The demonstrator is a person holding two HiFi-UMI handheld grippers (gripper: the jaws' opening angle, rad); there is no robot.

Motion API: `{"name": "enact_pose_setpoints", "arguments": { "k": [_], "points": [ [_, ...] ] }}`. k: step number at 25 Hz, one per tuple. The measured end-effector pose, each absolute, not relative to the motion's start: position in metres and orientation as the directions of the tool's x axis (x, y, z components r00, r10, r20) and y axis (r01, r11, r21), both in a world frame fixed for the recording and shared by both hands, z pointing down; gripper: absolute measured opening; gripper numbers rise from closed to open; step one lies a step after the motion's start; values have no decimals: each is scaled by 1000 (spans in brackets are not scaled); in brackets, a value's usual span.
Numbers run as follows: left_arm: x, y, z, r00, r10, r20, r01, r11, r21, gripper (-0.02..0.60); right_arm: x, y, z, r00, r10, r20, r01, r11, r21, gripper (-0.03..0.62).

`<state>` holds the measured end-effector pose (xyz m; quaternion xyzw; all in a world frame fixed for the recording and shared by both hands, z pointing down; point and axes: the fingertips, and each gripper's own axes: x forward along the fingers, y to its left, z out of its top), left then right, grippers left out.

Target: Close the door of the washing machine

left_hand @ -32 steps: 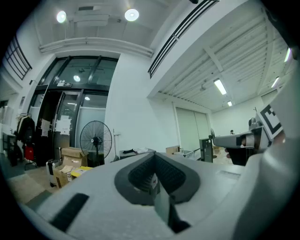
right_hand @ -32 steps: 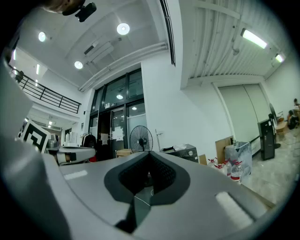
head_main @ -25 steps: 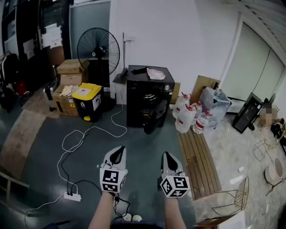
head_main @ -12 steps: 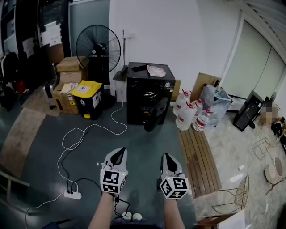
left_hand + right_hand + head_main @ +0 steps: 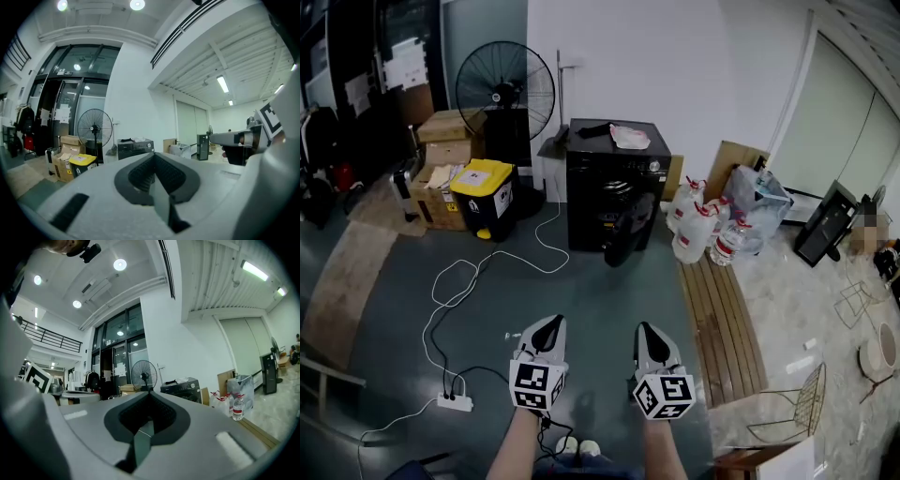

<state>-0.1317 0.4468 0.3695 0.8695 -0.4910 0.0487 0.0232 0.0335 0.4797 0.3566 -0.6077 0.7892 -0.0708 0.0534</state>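
The black washing machine stands against the white back wall, several steps ahead of me. Its round door hangs open at the front, swung out to the right. A rag and a dark item lie on its top. My left gripper and right gripper are held side by side low in the head view, far short of the machine, both shut and empty. In the left gripper view, the machine shows small beyond the left gripper. The right gripper view has it beyond the right gripper.
A standing fan, cardboard boxes and a yellow-lidded bin stand left of the machine. Water bottles and a wooden slatted board lie to its right. A white cable and power strip cross the floor at left.
Both grippers have sunk a little in the head view and stay shut. The view has shifted slightly, with the machine sitting a bit higher in the picture.
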Motion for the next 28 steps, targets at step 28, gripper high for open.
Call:
{"name": "enact_pose_setpoints", "arguments": {
  "k": [28],
  "points": [
    [-115,369,361,473,-880,34,-880,-472,51,184,105,410,362,-231,-972,-38,-950,234,-208,9]
  ]
}}
